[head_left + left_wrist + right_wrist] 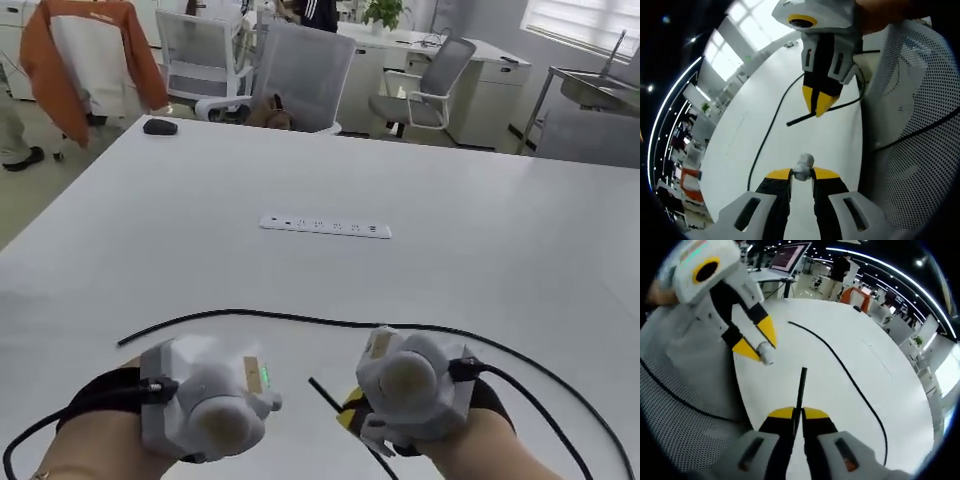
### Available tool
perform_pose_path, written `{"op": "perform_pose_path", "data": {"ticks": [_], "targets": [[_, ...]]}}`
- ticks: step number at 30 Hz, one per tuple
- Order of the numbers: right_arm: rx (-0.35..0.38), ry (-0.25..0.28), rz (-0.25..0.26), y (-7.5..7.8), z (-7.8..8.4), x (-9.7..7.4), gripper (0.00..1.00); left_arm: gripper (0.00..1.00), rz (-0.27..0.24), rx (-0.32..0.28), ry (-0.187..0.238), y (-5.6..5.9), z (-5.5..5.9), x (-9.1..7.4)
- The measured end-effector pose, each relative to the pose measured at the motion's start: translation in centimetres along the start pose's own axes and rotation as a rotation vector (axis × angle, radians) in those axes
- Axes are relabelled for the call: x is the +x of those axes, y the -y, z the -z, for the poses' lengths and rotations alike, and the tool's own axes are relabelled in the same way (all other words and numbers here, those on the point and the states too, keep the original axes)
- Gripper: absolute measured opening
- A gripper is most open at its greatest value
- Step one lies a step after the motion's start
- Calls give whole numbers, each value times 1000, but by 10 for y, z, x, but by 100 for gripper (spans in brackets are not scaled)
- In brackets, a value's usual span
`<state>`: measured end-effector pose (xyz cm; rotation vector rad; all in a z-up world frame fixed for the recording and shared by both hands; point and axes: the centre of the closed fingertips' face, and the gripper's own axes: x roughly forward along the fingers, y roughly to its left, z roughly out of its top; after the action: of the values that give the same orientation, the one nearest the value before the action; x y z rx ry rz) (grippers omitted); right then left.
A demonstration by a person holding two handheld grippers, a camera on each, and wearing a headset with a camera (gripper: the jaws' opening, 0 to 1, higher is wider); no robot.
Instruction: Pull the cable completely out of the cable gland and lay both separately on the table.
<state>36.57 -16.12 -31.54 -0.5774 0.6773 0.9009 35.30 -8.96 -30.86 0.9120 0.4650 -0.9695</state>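
A small grey cable gland (pixel 803 166) sits between the yellow tips of my left gripper (pixel 801 174), which is shut on it. My right gripper (pixel 796 412) is shut on a black cable (pixel 800 390) just behind its free end (pixel 803 369). The gland (pixel 764 353) and the cable end are apart, with a gap of air between them. In the head view both grippers hang low over the near edge of the white table (pixel 480 250). The rest of the cable (pixel 300 319) lies in a long curve across the table.
A white power strip (pixel 325 226) lies flat mid-table. A dark mouse (pixel 159 126) rests at the far left corner. Office chairs (pixel 300 75) stand past the far edge, one draped with an orange jacket (pixel 90 55). A mesh chair back (pixel 920 100) is close by.
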Motion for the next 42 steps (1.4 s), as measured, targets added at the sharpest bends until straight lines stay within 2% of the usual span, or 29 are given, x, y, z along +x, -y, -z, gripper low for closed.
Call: {"op": "perform_pose_path", "data": {"ticks": [1, 2, 6, 11, 16, 18, 21, 25, 27, 28, 29, 32, 33, 34, 36, 38, 40, 42], "targets": [[41, 34, 4, 6, -5, -3, 3, 17, 7, 1, 0, 2, -1, 0], [51, 40, 11, 11, -7, -6, 3, 17, 10, 5, -1, 3, -1, 0], [-12, 37, 53, 35, -17, -15, 3, 17, 27, 1, -5, 5, 1, 2], [-61, 50, 71, 73, -43, -16, 3, 17, 40, -5, -6, 7, 3, 4], [-120, 70, 93, 120, -81, -8, 3, 17, 42, -17, -18, 7, 8, 3], [-110, 87, 91, 134, -92, -1, 3, 17, 39, -27, -21, 5, 10, 3], [-98, 104, 97, 158, -104, 19, 3, 17, 40, -37, -25, 3, 12, 5], [-95, 38, 122, 189, -90, 50, 3, 17, 46, -41, -28, 4, 14, 5], [-33, 21, 122, 201, -81, 64, 3, 17, 49, -39, -29, 4, 15, 6], [20, 13, 116, 207, -74, 72, 3, 17, 51, -40, -32, 3, 16, 6], [29, 12, 117, 210, -72, 75, 3, 17, 50, -42, -33, 2, 16, 6], [94, -26, 150, 231, -48, 92, 3, 17, 41, -61, -29, -3, 17, 7], [115, -35, 155, 235, -41, 96, 3, 17, 40, -64, -28, -4, 17, 7], [167, -52, 146, 237, -31, 100, 3, 17, 40, -64, -29, -5, 18, 7], [231, -65, 166, 245, -15, 103, 3, 17, 45, -62, -33, -4, 19, 7], [254, -75, 186, 251, -4, 103, 3, 17, 49, -61, -34, -4, 19, 8], [298, -110, 211, 258, 14, 102, 4, 17, 52, -61, -37, -5, 20, 9], [302, -128, 224, 263, 27, 99, 5, 17, 52, -66, -37, -6, 20, 9]]}}
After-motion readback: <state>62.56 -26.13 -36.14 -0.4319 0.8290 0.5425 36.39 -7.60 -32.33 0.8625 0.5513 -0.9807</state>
